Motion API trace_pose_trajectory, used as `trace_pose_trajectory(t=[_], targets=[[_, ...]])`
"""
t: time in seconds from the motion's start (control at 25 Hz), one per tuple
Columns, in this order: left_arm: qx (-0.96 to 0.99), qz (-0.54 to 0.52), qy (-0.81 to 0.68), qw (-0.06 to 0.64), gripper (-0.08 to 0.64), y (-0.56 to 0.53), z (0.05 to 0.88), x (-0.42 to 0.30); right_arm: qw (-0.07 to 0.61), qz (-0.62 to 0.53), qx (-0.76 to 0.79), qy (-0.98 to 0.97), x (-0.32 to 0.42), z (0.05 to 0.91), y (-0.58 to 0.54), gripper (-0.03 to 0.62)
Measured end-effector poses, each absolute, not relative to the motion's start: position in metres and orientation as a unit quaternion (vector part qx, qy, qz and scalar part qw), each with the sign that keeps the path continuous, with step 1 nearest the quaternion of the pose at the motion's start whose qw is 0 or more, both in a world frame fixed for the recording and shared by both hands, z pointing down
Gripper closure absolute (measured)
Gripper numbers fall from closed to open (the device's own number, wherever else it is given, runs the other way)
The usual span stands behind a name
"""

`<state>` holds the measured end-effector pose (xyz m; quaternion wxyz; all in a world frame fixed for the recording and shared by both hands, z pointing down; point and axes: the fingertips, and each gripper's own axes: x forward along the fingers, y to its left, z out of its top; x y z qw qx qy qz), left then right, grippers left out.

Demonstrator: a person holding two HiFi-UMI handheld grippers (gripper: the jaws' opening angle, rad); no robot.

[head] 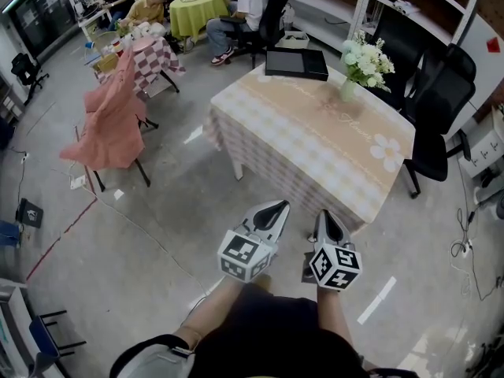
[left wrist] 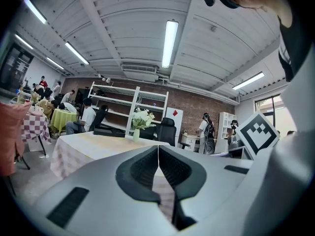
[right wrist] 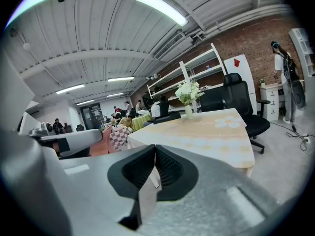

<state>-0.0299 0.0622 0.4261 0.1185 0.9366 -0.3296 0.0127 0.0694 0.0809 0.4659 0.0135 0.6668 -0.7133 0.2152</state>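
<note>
Both grippers hang side by side over the grey floor, close to the person's body and just short of a table (head: 315, 140) with a beige checked cloth. My left gripper (head: 276, 209) is shut, its jaws meeting along a thin line with nothing between them (left wrist: 158, 154). My right gripper (head: 326, 219) is shut too, its ribbed pads pressed together (right wrist: 155, 156); only a pale strip of background shows in the gap below the tips. Neither gripper touches the table. A vase of white flowers (head: 364, 61) and a flat black box (head: 296, 63) stand at the table's far end.
Black office chairs (head: 437, 109) stand on the table's right side. A chair draped in pink cloth (head: 114, 120) is at the left, with a checked table (head: 150, 57) behind it. People sit at the back round a green table (head: 197, 10). Cables (head: 465, 242) lie on the floor at right.
</note>
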Motion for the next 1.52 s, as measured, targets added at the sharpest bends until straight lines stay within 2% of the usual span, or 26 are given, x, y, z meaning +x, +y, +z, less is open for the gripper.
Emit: trace_pose_trajectory(t=[0.96, 1.52], targets=[[0.925, 0.023, -0.359, 0.118, 0.548, 0.050, 0.439, -0.063, 0.011, 0.235, 0.650, -0.723, 0.047, 0.481, 0.062, 0.589], [0.919, 0.025, -0.376, 0.119, 0.548, -0.026, 0.444, -0.053, 0.016, 0.245, 0.636, -0.732, 0.058, 0.489, -0.017, 0.589]])
